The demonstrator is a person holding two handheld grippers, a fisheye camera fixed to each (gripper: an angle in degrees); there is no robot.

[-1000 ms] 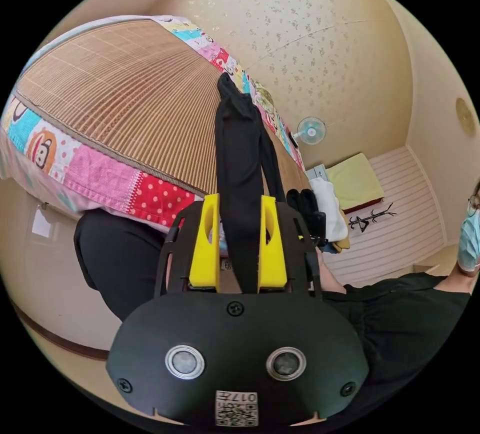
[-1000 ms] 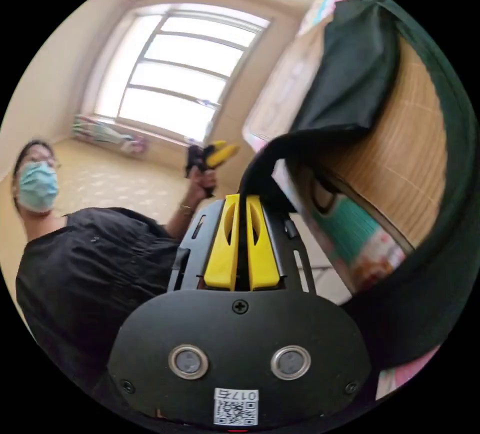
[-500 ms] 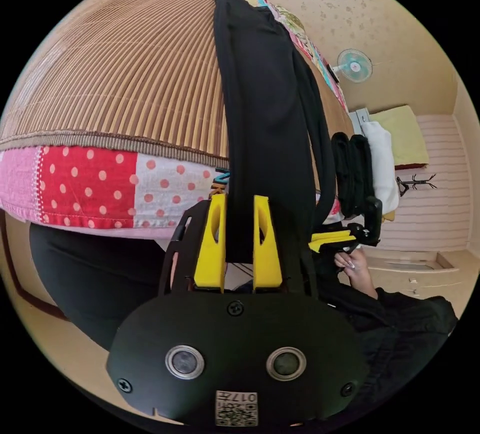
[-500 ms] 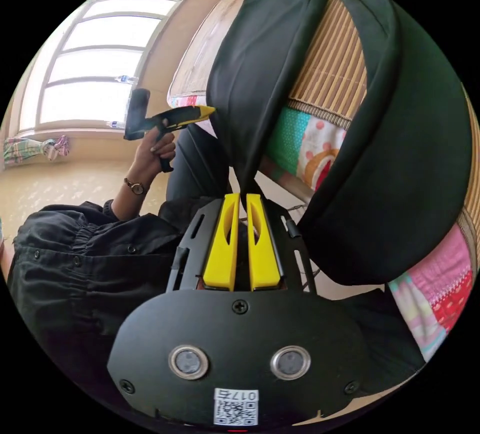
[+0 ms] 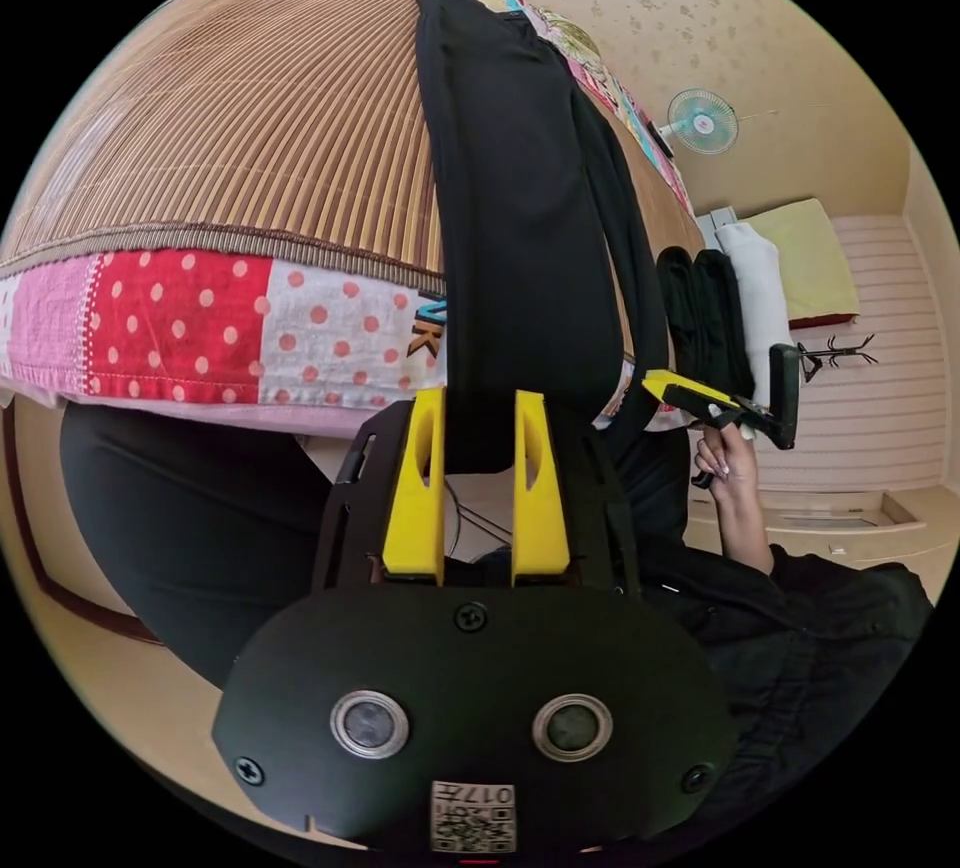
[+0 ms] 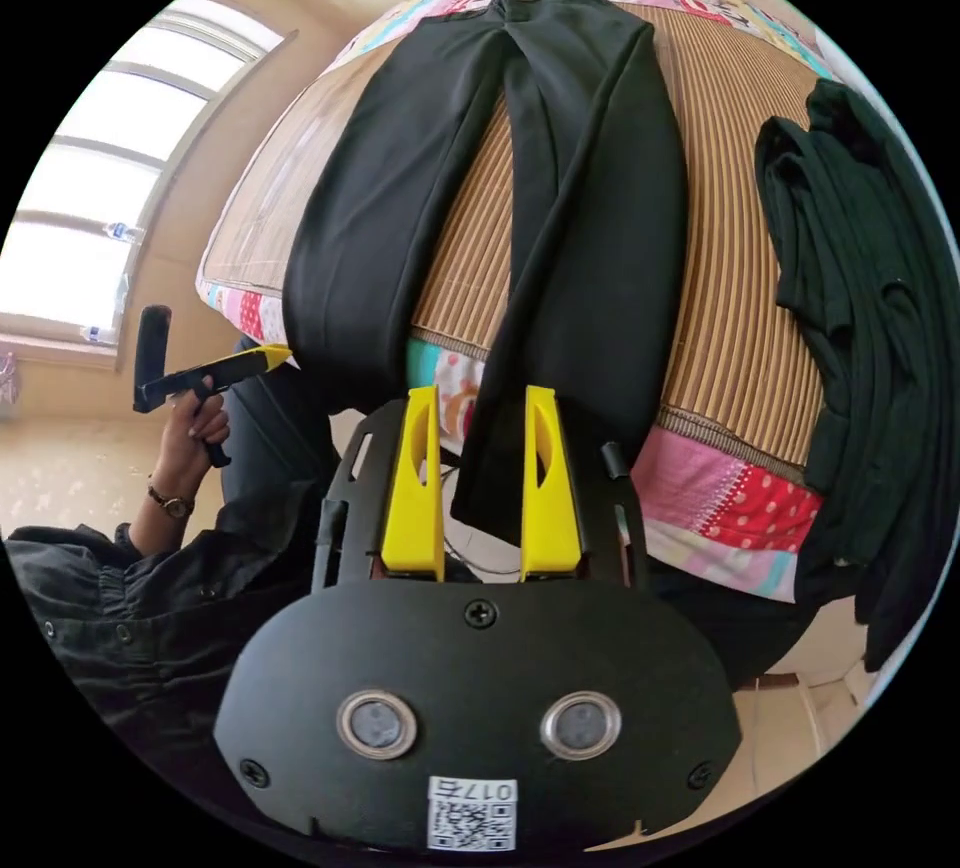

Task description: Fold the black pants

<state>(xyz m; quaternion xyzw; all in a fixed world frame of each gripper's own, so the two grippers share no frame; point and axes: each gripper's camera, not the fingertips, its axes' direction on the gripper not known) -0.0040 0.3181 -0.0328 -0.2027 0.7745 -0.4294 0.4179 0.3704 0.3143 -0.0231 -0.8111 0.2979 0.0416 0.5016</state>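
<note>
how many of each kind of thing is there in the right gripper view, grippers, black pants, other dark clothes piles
grippers: 2, the right gripper and the left gripper in a hand
black pants: 1, spread on the woven mat
dark clothes pile: 1, beside the pants
total: 4

Both cameras sat low and close at the bed's [image 5: 200, 328] near edge, looking along its mat toward the far edge. The right gripper view faced from slightly higher. Both shared the black pants [image 6: 590, 208] and the mat.
</note>
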